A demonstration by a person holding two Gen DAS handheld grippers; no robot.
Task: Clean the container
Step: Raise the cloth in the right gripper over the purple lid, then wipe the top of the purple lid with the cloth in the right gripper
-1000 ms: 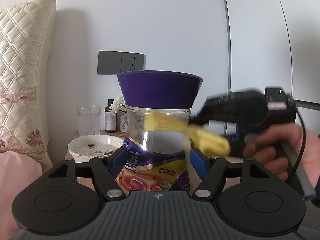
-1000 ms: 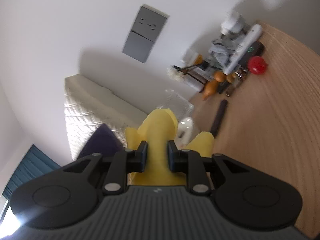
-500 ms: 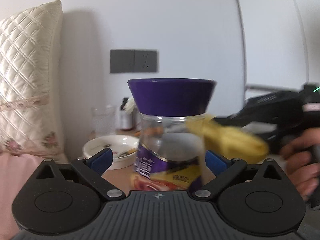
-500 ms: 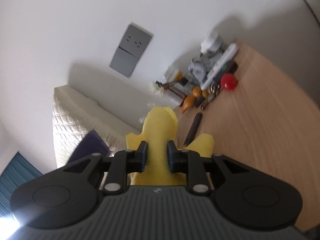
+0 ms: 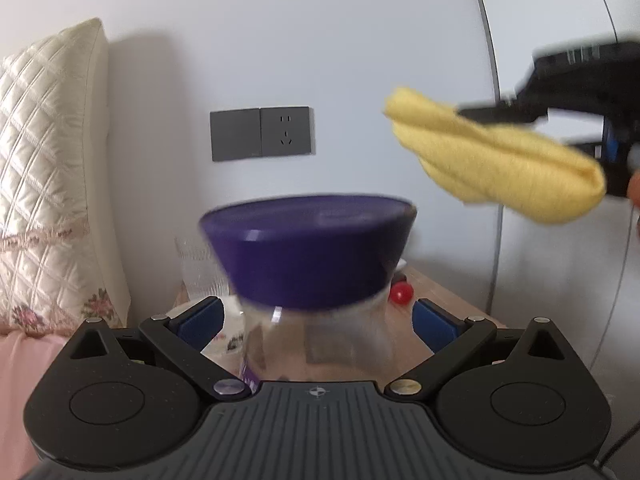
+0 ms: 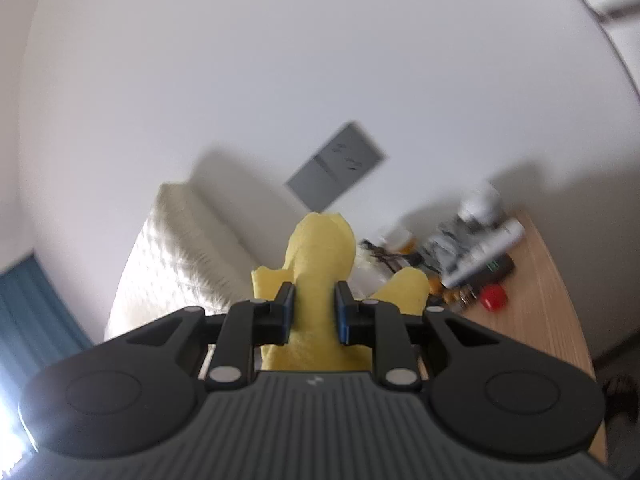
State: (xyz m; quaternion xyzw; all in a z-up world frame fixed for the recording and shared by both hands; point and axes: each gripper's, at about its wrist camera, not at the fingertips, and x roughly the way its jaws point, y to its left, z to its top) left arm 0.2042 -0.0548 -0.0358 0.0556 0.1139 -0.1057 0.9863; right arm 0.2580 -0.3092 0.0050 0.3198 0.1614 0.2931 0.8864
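Note:
A clear jar (image 5: 316, 344) with a purple lid (image 5: 310, 248) stands between the blue pads of my left gripper (image 5: 316, 322), which looks shut on its body; the view is blurred. My right gripper (image 6: 314, 312) is shut on a folded yellow cloth (image 6: 316, 268). In the left wrist view that cloth (image 5: 496, 160) hangs in the air up and to the right of the lid, apart from the jar. The jar does not show in the right wrist view.
A wooden bedside table (image 6: 548, 320) holds a red ball (image 6: 493, 297), bottles and a remote (image 6: 480, 260). A drinking glass (image 5: 196, 268) and a white dish (image 5: 228, 332) stand behind the jar. A quilted headboard (image 5: 44, 184) is at left, a grey wall socket (image 5: 260, 133) behind.
My right gripper has lifted the yellow cloth from beside the jar's body to well above and right of the lid. The jar now sits lower in the left wrist view.

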